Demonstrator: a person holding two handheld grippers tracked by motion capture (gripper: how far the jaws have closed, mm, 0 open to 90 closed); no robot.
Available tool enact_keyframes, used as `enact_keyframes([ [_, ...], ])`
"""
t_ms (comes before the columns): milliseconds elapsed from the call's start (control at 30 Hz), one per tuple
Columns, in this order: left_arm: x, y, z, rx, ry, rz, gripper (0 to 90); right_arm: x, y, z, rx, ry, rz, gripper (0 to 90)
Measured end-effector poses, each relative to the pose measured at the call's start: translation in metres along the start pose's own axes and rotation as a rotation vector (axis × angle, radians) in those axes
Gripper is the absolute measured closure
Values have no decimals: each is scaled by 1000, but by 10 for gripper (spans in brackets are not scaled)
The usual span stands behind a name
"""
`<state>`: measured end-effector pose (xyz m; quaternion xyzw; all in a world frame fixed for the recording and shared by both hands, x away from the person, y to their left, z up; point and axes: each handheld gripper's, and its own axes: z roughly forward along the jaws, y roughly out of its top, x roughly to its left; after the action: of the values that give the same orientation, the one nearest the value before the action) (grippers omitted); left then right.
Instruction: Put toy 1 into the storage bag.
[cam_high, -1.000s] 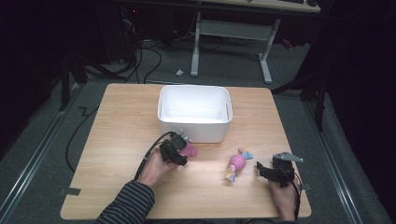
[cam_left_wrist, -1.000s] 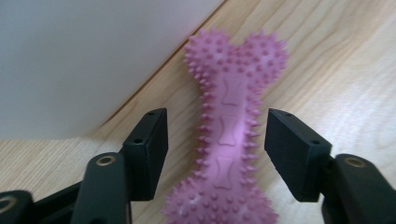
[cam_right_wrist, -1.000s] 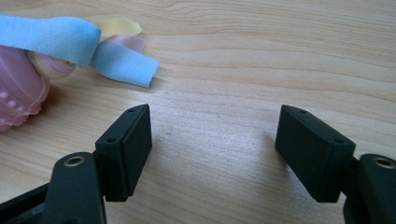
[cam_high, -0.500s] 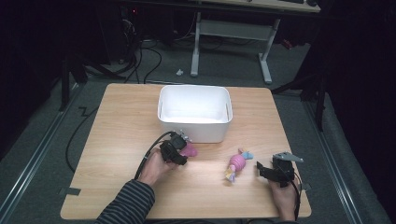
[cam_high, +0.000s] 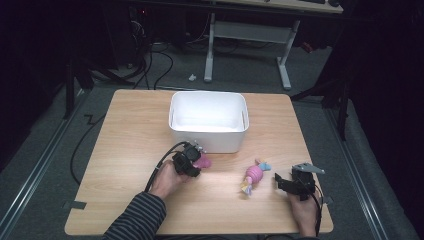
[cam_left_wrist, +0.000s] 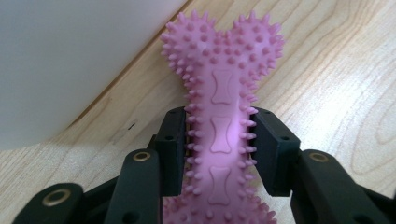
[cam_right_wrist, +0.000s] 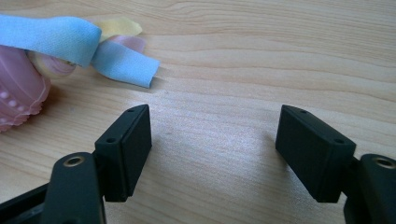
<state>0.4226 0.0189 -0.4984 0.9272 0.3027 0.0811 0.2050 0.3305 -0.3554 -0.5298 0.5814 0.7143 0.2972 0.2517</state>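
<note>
The left gripper (cam_high: 192, 161) has just been closing, and its pads (cam_left_wrist: 173, 151) now press on the narrow middle of a pink spiky bone toy (cam_left_wrist: 224, 116) from both sides. The toy's long axis runs along the jaws, so one knobbed end points away from the hand, toward the white bin (cam_high: 209, 120), and the other end lies back between the jaws. In the left gripper view the far end almost reaches the wall of the bin; whether it touches the wall cannot be told. The toy lies on the wooden table (cam_high: 125, 135) just in front of the bin's near wall, around the middle of the table.

The right gripper (cam_high: 286, 183) rests near the table's near right corner with its jaws apart and only bare wood between them. A pink stuffed toy with blue and yellow ribbons (cam_high: 254, 175) lies just beside it, toward the middle of the table, its long axis slightly tilted toward the far edge.
</note>
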Motion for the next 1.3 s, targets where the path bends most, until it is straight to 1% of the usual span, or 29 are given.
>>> enact_keyframes([
  [67,0,0,-1,1,-2,4,588,0,0,0,0,0,0,270],
  [133,-4,-1,-5,-16,-4,13,588,0,0,0,0,0,0,270],
  [167,-4,-1,-5,-16,-4,13,588,0,0,0,0,0,0,270],
  [300,-7,-5,-16,-48,-16,18,589,0,0,0,0,0,-1,268],
  [333,-8,-7,-21,-58,-16,23,590,0,0,0,1,1,0,268],
  [367,-8,-7,-21,-58,-16,23,590,0,0,0,1,1,0,268],
  [400,-7,-11,-27,-74,-30,13,590,0,0,0,0,0,-1,268],
  [433,-7,-11,-27,-74,-30,13,590,0,0,0,0,0,-1,268],
  [500,-7,-15,-33,-93,-39,2,590,0,0,0,-2,1,-1,268],
  [533,-6,-18,-39,-110,-47,-11,590,0,0,0,-1,1,-1,268],
  [567,-6,-18,-39,-110,-47,-11,590,0,0,0,-1,1,-1,268],
  [600,-5,-22,-45,-128,-59,-22,591,0,0,0,1,0,0,268],
  [633,-5,-22,-45,-128,-59,-22,590,0,0,0,0,0,-2,268],
  [667,-4,-24,-51,-140,-64,-28,591,0,0,0,1,0,0,267],
  [767,-3,-27,-55,-139,-61,-23,590,0,0,0,-1,1,-1,267],
  [867,-1,-31,-62,-131,-73,-28,590,0,0,0,0,1,-2,267],
  [900,-1,-32,-65,-130,-68,-27,590,0,0,0,0,1,-1,267],
  [933,0,-34,-72,-144,-63,-35,590,0,0,0,0,2,-1,267],
  [967,0,-34,-72,-144,-63,-35,590,0,0,0,0,2,-1,267],
  [1067,2,-38,-81,-171,-75,-68,590,0,0,0,0,2,-1,266],
  [1233,5,-42,-94,-190,-64,-88,590,0,0,0,-1,4,-1,263],
  [1267,7,-43,-99,-202,-70,-98,590,0,0,0,0,3,-1,262],
  [1300,7,-43,-99,-202,-70,-98,590,0,0,0,0,3,-1,262],
])
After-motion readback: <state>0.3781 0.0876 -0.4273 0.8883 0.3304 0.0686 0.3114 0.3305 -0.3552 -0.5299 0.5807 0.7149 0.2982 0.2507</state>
